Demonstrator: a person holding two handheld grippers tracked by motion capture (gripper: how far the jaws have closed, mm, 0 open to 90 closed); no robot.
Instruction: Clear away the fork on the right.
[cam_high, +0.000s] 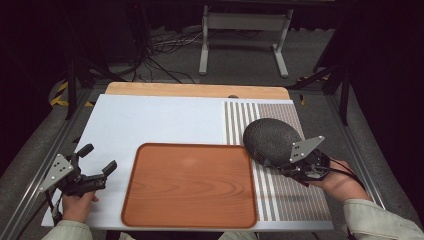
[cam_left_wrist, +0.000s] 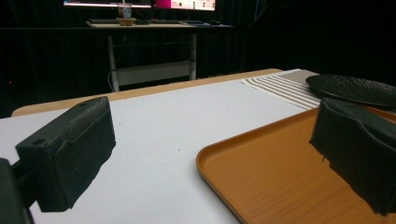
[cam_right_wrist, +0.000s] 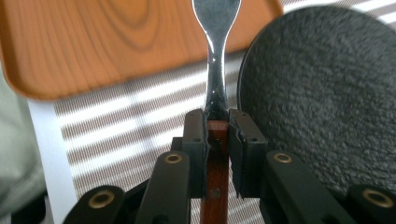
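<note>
Dark curtains hang all around the room, with cables on the grey floor and a white-legged stand past the far end of the table (cam_high: 197, 90). My table has a pale mat (cam_high: 150, 120) on most of it and a striped mat (cam_high: 280, 195) on its right side. Lying flat in the middle, close to me, is a wooden tray (cam_high: 190, 185) with nothing on it. At the tray's right far corner is a round black plate (cam_high: 270, 137), and I cannot tell if it rests flat or hangs a little over the stripes. My right claw (cam_right_wrist: 217, 122) is closed tight on a piece of cutlery (cam_right_wrist: 215, 70) with a reddish wooden handle and a shiny metal neck. The top end runs out of the picture, so I cannot say if it is a spoon or a fork. Its long line points straight out from my claw, toward the tray's edge, with the plate just beside it on the right. So the tray lies ahead of the metal tip and the plate is even closer. My right hand is much nearer to both than my left. My left claw (cam_high: 97, 160) sits over the pale mat just left of the tray, spread wide, holding nothing. I think the cutlery may go next to the plate or on the tray.
</note>
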